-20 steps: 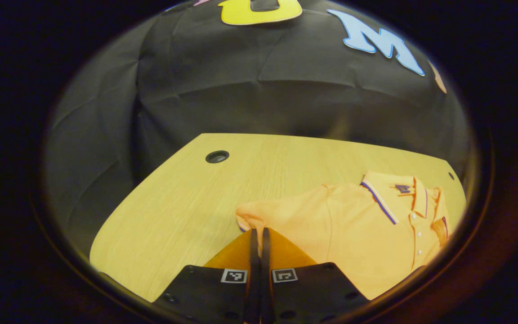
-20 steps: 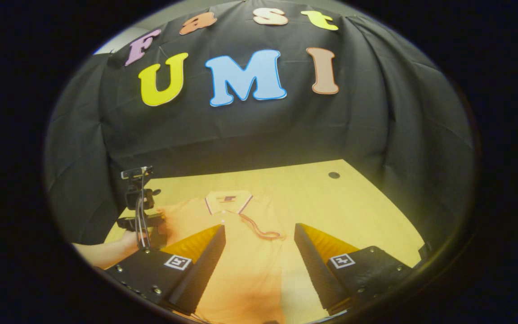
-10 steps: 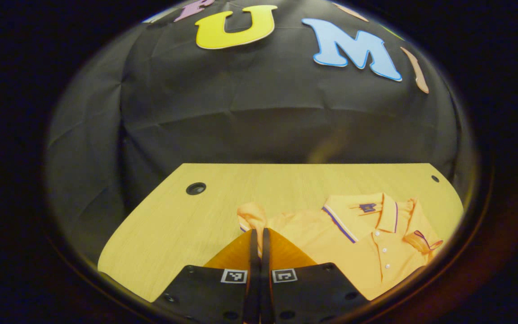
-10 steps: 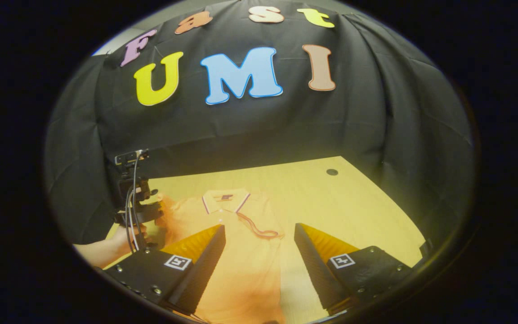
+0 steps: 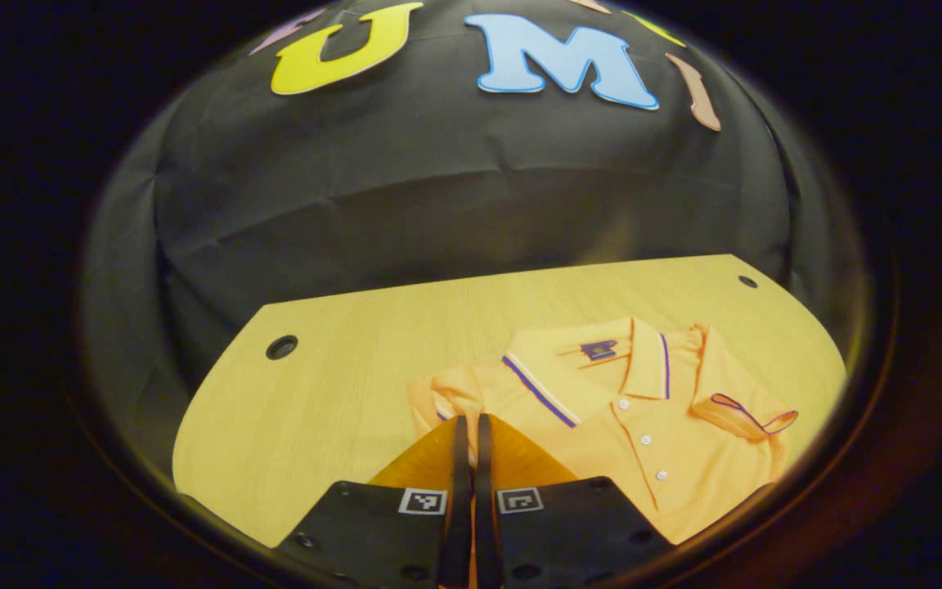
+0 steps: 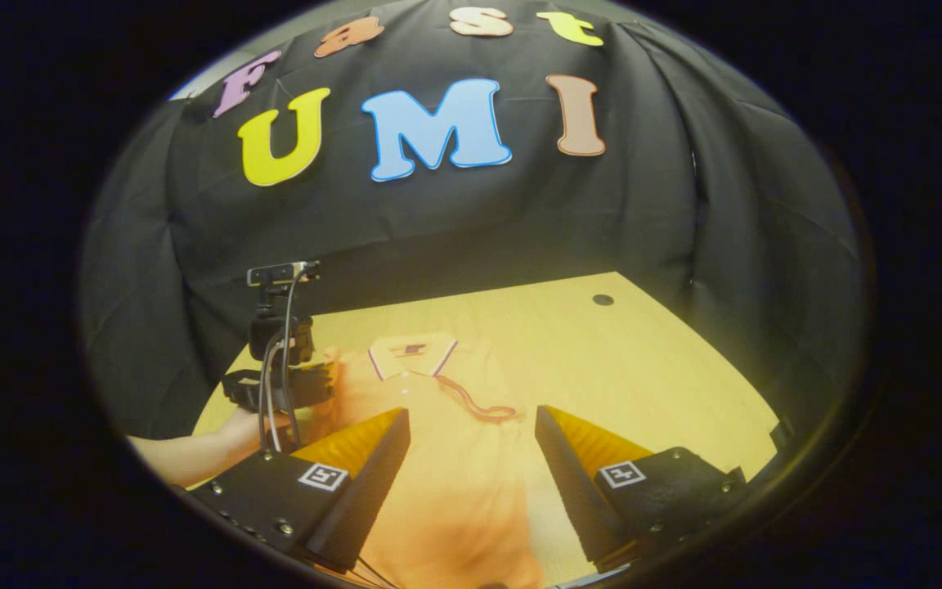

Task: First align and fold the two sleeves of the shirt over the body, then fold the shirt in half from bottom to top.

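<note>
Where the shirt lies: the orange polo shirt point(image 5: 602, 409) is spread on the table, its collar toward the far edge and its body running to the near edge.
Shirt fabric: soft matte knit, with a ribbed collar point(image 5: 594, 360) edged in dark stripes, a small dark label inside the neck and a placket of pale buttons point(image 5: 641, 439).
Folded sleeve: one striped-cuff sleeve point(image 5: 745, 413) already lies over the chest in a flat tongue shape.
Other sleeve: the second sleeve point(image 5: 442, 397) is bunched and lifted off the table at the shirt's shoulder edge.
Left gripper point(image 5: 468, 421): fingers pressed together on that bunched sleeve cuff; in the right gripper view it point(image 6: 320, 384) appears with cables, held by a hand point(image 6: 234, 425).
Right gripper point(image 6: 471, 421): its wedge-shaped ribbed fingers stand wide apart above the shirt's body, holding nothing.
Table point(image 5: 332, 393): pale wood-grain top with rounded corners and dark round cable holes point(image 5: 281, 347) near the far corners.
Change: since a second ago the left gripper has carried the sleeve inward toward the collar, and the shirt sits more centred in its view; the right gripper stays as it was.
</note>
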The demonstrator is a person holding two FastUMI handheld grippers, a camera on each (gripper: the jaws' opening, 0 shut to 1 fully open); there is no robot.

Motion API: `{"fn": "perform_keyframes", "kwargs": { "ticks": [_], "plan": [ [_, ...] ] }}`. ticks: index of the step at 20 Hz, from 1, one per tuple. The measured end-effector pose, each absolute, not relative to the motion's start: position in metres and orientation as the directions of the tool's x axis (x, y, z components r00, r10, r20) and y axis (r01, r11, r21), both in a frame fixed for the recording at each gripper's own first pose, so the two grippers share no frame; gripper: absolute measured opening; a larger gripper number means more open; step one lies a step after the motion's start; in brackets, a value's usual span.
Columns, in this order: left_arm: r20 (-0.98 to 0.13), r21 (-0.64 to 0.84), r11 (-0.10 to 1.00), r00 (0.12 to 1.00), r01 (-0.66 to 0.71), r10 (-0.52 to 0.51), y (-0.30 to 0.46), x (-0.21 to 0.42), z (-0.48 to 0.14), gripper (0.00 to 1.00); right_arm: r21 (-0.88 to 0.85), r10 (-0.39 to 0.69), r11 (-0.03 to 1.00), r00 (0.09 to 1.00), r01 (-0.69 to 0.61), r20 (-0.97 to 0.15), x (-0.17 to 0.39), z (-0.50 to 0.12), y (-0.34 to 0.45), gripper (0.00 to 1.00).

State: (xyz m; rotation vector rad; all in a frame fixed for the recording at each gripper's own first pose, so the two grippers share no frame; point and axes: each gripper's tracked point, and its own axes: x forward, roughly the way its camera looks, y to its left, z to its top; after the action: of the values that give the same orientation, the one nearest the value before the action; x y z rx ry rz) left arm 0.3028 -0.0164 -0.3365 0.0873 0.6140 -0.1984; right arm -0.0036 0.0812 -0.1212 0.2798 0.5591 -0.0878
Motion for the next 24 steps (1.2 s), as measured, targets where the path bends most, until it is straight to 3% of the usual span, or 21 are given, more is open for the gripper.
{"fn": "perform_keyframes", "kwargs": {
  "ticks": [3, 7, 8, 9, 14, 24],
  "plan": [
    [-0.597, 0.005, 0.975, 0.783, 0.223, -0.176, -0.023, 0.294, -0.335, 0.22, 0.235, 0.005, 0.962, 0.849, 0.141, -0.528, -0.004, -0.123, 0.079, 0.94],
    [-0.600, -0.005, 0.974, 0.779, 0.228, -0.185, -0.030, 0.276, -0.327, 0.30, 0.221, 0.029, 0.970, 0.854, 0.102, -0.520, -0.011, -0.124, 0.072, 0.96],
    [-0.597, -0.011, 0.974, 0.779, 0.228, -0.190, -0.032, 0.270, -0.325, 0.42, 0.217, 0.033, 0.972, 0.856, 0.093, -0.516, -0.014, -0.123, 0.070, 0.96],
    [-0.594, -0.027, 0.973, 0.779, 0.229, -0.200, -0.034, 0.262, -0.321, 0.49, 0.213, 0.038, 0.974, 0.858, 0.084, -0.512, -0.018, -0.125, 0.068, 0.96],
    [-0.569, -0.046, 0.975, 0.796, 0.218, -0.205, -0.034, 0.214, -0.297, 0.72, 0.208, 0.091, 0.978, 0.857, 0.019, -0.507, -0.041, -0.135, 0.059, 0.96],
    [-0.557, -0.024, 0.982, 0.813, 0.187, -0.169, -0.023, 0.082, -0.263, 0.90, 0.180, 0.162, 0.981, 0.838, -0.077, -0.522, -0.108, -0.166, 0.049, 0.96]
  ]
}}
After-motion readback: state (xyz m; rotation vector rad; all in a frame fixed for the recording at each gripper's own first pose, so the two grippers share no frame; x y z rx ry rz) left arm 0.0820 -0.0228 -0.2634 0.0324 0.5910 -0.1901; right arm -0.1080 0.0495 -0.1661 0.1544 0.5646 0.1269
